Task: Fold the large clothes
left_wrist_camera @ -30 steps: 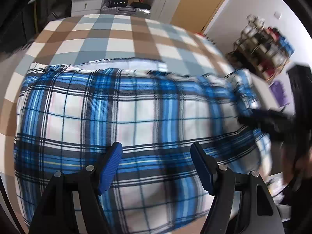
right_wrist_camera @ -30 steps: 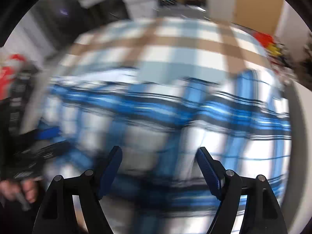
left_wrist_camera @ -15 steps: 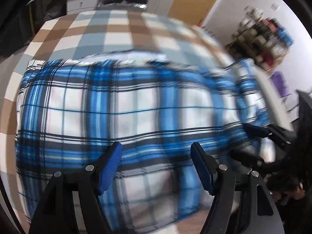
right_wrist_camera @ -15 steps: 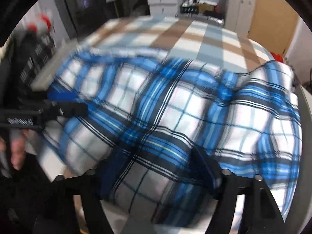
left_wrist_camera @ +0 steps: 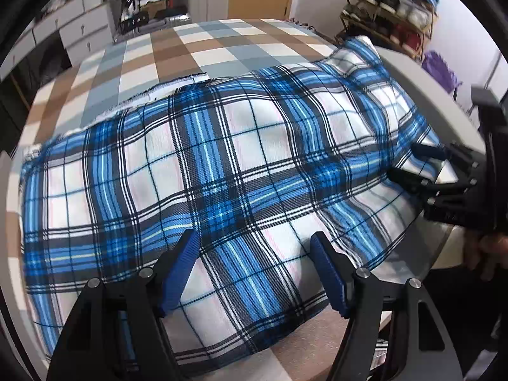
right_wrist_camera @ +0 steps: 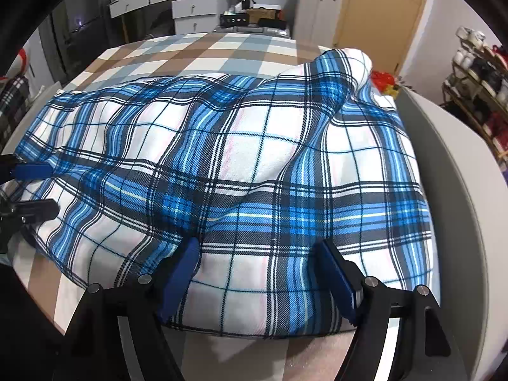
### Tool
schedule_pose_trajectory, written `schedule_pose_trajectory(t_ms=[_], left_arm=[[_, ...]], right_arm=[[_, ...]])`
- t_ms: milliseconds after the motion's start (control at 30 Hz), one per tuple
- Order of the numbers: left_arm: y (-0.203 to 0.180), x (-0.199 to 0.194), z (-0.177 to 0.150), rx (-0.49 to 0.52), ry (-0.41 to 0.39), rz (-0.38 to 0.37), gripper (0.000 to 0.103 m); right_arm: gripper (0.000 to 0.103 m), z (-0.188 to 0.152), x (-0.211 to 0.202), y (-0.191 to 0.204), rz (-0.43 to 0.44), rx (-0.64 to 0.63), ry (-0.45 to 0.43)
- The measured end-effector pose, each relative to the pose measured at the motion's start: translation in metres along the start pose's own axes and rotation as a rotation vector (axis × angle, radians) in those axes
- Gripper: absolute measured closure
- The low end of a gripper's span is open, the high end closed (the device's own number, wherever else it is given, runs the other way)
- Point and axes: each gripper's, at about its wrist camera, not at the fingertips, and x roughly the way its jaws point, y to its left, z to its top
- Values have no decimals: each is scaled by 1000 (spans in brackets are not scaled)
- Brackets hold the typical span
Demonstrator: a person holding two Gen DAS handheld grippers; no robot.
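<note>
Checked brown-and-grey bedspread covering bed, drawers and shoe rack standing behind. One blue plaid cloth lying spread and rumpled across near half of bed. Two grippers angling steeply down over near edge. Left gripper hovering with jaws apart, pads off fabric. Right gripper standing wide, having just been opening, cloth beneath but unpinched. One hand showing at right edge of left view.
</note>
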Motion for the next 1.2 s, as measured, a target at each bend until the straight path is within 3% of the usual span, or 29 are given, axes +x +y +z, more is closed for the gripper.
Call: schedule_pose_trajectory(t_ms=[67, 167, 233, 300, 400, 433, 467, 500, 567, 667, 733, 833, 967, 1100, 1200], left_arm=[[4, -6, 1, -5, -2, -3, 35], [18, -29, 11, -51, -77, -86, 35], [28, -38, 31, -79, -119, -131, 35], [38, -31, 52, -121, -103, -126, 35], [54, -4, 69, -185, -60, -84, 35], [62, 9, 68, -220, -32, -64, 35], [68, 20, 65, -236, -2, -56, 35], [71, 27, 61, -245, 19, -46, 35], [70, 34, 57, -199, 3, -27, 35], [65, 36, 55, -145, 4, -1, 35], [66, 33, 53, -134, 4, -6, 35], [81, 14, 46, -189, 6, 6, 35], [113, -12, 33, -233, -64, 34, 35], [151, -1, 16, -341, -20, 9, 35], [152, 6, 13, -328, -19, -7, 35]], right_arm=[[28, 7, -6, -5, 27, 32, 26], [26, 23, -30, -19, 111, 71, -61], [26, 40, -38, -21, 140, 60, -95], [26, 63, -37, -15, 155, 33, -91], [26, 101, -3, -3, 131, -8, -15], [32, 109, 13, -1, 125, -18, 22], [43, 116, 30, 1, 117, -23, 63], [46, 120, 48, 3, 106, -24, 106], [40, 117, 73, 5, 111, -15, 177], [39, 112, 74, 15, 59, -61, 159], [39, 114, 70, 10, 77, -42, 168], [41, 112, 49, -11, 153, 19, 100], [41, 84, 12, -47, 132, 70, 5], [40, 67, 21, -66, 59, 50, 56], [38, 58, 41, -68, 54, 29, 117]])
